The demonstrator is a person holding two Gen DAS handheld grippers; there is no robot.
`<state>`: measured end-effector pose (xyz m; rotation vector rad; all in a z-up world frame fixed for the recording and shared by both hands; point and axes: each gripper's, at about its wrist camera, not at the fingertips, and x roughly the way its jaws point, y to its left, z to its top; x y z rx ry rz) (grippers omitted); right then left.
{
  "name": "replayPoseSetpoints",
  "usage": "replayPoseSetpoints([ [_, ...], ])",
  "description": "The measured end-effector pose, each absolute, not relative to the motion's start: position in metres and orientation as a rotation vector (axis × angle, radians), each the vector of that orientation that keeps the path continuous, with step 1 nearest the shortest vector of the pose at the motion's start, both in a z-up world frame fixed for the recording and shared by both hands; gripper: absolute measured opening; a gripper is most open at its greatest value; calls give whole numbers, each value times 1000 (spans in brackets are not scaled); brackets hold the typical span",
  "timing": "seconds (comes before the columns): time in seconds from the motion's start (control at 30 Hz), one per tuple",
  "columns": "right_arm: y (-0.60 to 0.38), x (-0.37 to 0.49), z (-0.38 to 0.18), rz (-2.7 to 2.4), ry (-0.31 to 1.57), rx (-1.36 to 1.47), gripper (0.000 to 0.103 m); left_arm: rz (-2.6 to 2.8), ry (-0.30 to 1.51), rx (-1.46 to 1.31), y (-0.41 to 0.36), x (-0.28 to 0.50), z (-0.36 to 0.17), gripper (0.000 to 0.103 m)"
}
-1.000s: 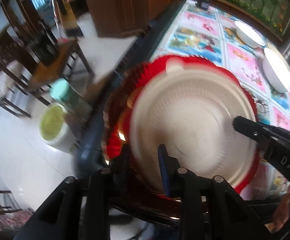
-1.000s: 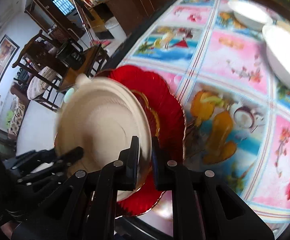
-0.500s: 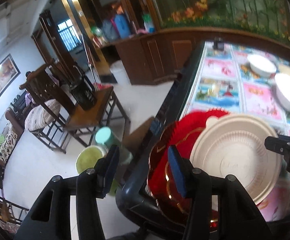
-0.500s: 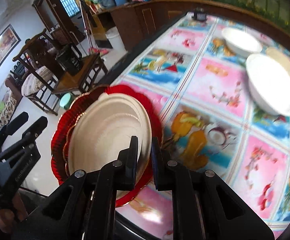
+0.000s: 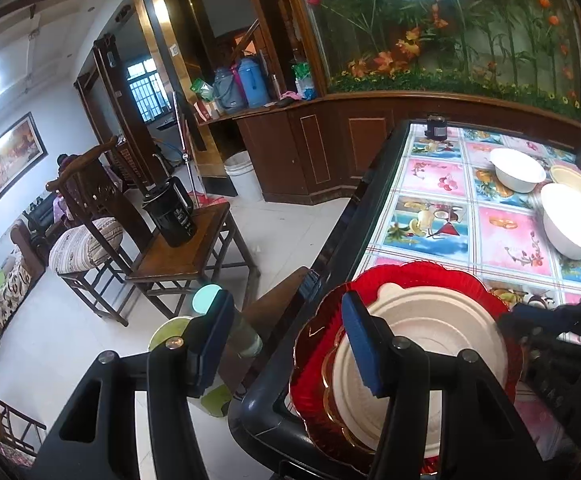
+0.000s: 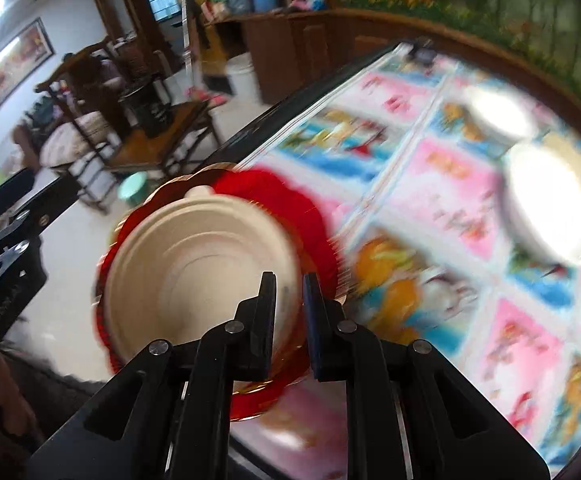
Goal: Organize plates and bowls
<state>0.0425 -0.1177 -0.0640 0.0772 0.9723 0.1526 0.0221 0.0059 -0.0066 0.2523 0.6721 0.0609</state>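
The cream plate (image 6: 194,280), lying on the red plate (image 6: 286,204), is gripped at its rim by the right gripper (image 6: 288,300). The left gripper (image 5: 282,332) is opening, with nothing between its jaws. The cream plate should be kept level when it is lifted.

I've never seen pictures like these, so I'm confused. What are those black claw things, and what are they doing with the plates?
The black claws are two-finger grippers. A person holds one in each hand, and each has a camera looking along its fingers. One picture comes from the left gripper; its jaws are opening and nothing is between them. The other comes from the right gripper, which pinches the rim of a beige plate lying over red plates. White bowls stand farther along the colourful table.
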Motion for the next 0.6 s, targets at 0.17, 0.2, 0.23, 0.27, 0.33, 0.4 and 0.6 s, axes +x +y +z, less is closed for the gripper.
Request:
replayPoseSetpoints([
  [0.17,-132,40,-53,194,941,133,14,53,669,241,6,22,-6,56],
  [0.2,-136,39,-51,202,935,153,14,50,668,242,5,22,-6,56],
  [0.23,-136,38,-50,206,928,162,14,48,669,242,5,21,-6,56],
  [0.27,-137,36,-48,212,915,165,14,46,672,241,4,22,-6,56],
  [0.33,-134,32,-43,219,896,146,14,42,675,235,2,22,-5,56],
  [0.4,-131,26,-33,219,859,105,14,35,674,231,-1,22,-4,56],
  [0.6,-131,13,-10,121,791,-59,14,-2,651,214,-19,18,8,56],
])
